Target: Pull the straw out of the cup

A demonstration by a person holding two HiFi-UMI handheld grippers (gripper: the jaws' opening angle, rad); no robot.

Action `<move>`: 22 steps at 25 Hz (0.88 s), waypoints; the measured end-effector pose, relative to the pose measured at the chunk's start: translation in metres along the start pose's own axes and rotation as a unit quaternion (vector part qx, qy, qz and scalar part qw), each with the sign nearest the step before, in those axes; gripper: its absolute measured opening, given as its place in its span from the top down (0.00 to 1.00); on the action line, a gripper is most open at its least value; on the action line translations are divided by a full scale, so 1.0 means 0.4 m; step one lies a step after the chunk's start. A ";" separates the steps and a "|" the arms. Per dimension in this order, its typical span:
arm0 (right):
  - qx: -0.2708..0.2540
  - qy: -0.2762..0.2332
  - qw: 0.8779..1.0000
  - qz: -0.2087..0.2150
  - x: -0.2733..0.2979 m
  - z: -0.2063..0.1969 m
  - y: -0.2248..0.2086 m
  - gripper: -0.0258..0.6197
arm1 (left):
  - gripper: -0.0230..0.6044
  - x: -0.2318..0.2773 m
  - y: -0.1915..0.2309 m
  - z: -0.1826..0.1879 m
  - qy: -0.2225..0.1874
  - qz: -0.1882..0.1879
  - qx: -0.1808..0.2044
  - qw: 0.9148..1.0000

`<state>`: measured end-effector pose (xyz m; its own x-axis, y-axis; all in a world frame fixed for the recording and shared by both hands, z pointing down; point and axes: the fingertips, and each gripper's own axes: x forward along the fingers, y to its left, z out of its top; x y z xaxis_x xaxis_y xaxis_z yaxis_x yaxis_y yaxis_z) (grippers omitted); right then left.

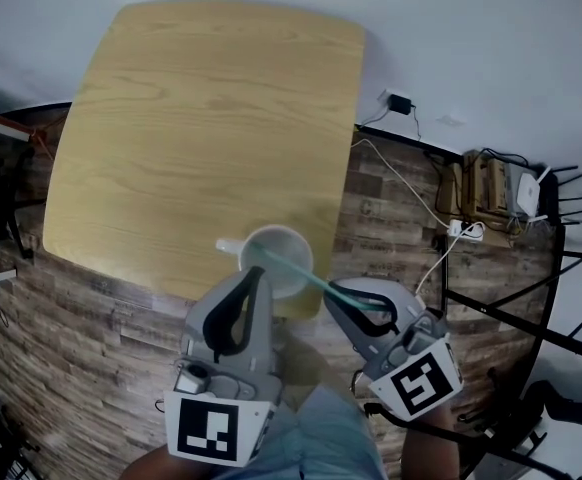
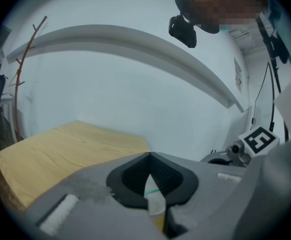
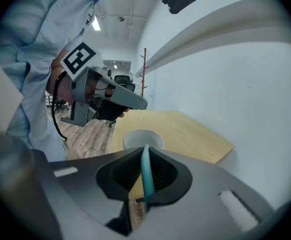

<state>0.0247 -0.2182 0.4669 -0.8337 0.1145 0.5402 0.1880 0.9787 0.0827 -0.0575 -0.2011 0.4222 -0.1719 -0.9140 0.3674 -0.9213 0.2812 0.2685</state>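
Observation:
A white cup [image 1: 293, 242] stands near the front edge of the light wooden table [image 1: 201, 118]. A teal straw [image 1: 301, 273] leans out of it toward the lower right. My right gripper [image 1: 333, 293] is shut on the straw just outside the rim; in the right gripper view the straw [image 3: 146, 169] runs between the closed pads, with the cup [image 3: 143, 136] beyond. My left gripper [image 1: 259, 273] sits at the cup's near rim with its tips together, apparently pinching the cup's wall. Through its jaws, the left gripper view shows a sliver of cup [image 2: 154, 200] and straw [image 2: 154, 190].
The table stands against a white wall on a wood-plank floor. To the right lie a power strip [image 1: 466, 230], white cables, a router [image 1: 527, 193] and a black metal frame [image 1: 511, 318]. A coat stand [image 3: 145, 71] rises past the table's far end.

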 end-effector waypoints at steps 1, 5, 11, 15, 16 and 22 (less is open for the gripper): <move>0.002 -0.003 1.000 -0.003 -0.006 0.005 0.000 0.90 | 0.93 -0.004 0.001 0.006 -0.004 0.000 0.004 1.000; 0.011 -0.017 1.000 -0.017 -0.034 0.030 0.004 0.90 | 0.93 -0.026 -0.010 0.039 -0.025 -0.005 0.026 0.999; 0.010 -0.052 0.997 -0.047 -0.085 0.092 0.007 0.91 | 0.93 -0.074 -0.036 0.095 -0.053 -0.010 0.047 0.997; 0.006 -0.078 0.994 -0.074 -0.124 0.143 0.005 0.90 | 0.93 -0.110 -0.051 0.143 -0.080 -0.013 0.066 0.995; 0.007 -0.087 0.993 -0.082 -0.137 0.159 0.005 0.90 | 0.93 -0.120 -0.056 0.155 -0.086 -0.013 0.070 0.994; 0.023 -0.160 0.976 -0.144 -0.226 0.284 -0.024 0.90 | 0.93 -0.164 -0.087 0.230 -0.130 -0.020 0.092 0.987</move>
<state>0.0392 -0.2186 0.3224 -0.9696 -0.1259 0.2100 -0.0951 0.9840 0.1509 -0.0465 -0.1779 0.3068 -0.1960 -0.9742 0.1122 -0.9727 0.2076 0.1035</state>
